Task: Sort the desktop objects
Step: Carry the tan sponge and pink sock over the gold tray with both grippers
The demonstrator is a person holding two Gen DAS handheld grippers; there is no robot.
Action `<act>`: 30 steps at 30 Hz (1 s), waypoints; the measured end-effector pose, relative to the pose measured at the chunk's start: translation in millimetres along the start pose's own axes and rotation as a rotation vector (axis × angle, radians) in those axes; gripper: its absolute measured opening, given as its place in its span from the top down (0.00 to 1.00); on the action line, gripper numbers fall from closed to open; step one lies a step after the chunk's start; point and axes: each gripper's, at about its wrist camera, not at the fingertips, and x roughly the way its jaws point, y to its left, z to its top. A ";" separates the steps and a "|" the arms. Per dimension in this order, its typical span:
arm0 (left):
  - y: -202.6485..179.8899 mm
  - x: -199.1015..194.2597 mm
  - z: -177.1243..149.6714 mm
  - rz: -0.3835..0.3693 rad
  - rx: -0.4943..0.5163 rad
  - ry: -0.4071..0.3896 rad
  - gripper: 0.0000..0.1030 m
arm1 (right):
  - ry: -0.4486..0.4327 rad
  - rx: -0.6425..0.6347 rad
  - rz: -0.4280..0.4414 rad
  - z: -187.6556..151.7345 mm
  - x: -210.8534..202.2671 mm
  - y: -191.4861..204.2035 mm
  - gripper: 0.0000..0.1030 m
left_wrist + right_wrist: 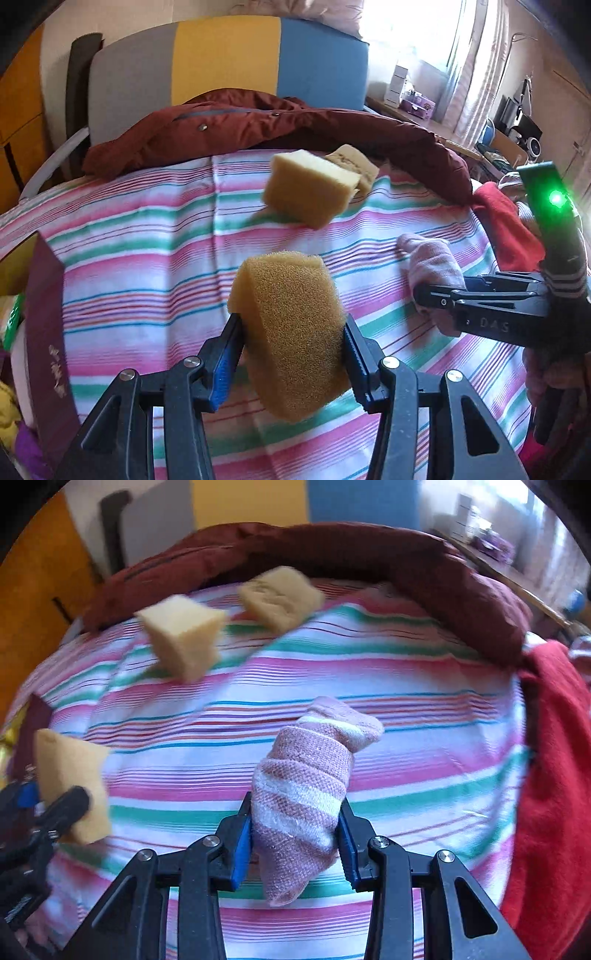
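Currently my left gripper clamps a yellow sponge, long axis running ahead; two loose sponges lie farther ahead, nearer this hand. Rightward, my right gripper pinches a rolled pink sock; open striped bedspread lies beyond, a red cloth edging its right.

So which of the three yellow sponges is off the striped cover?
The darker, coarse-pored sponge squeezed in the left tool. The two paler sponges, one in front of the other, lie on the striped cover.
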 end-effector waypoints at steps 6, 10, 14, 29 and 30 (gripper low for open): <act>10.4 -11.9 -10.7 0.016 -0.006 -0.003 0.50 | 0.016 -0.091 0.094 -7.8 3.0 27.9 0.61; 15.4 -21.2 -17.9 0.023 -0.007 -0.004 0.50 | 0.037 -0.141 0.089 -6.0 12.3 38.0 0.61; 20.1 -31.8 -23.3 0.025 -0.009 -0.010 0.50 | 0.042 -0.144 0.111 -6.3 13.4 43.3 0.61; 41.5 -81.0 -35.2 0.016 -0.022 -0.058 0.50 | 0.058 -0.193 0.109 -12.5 18.9 85.0 0.61; 43.7 -83.8 -35.9 0.017 -0.025 -0.062 0.50 | 0.061 -0.196 0.112 -13.9 17.5 87.7 0.61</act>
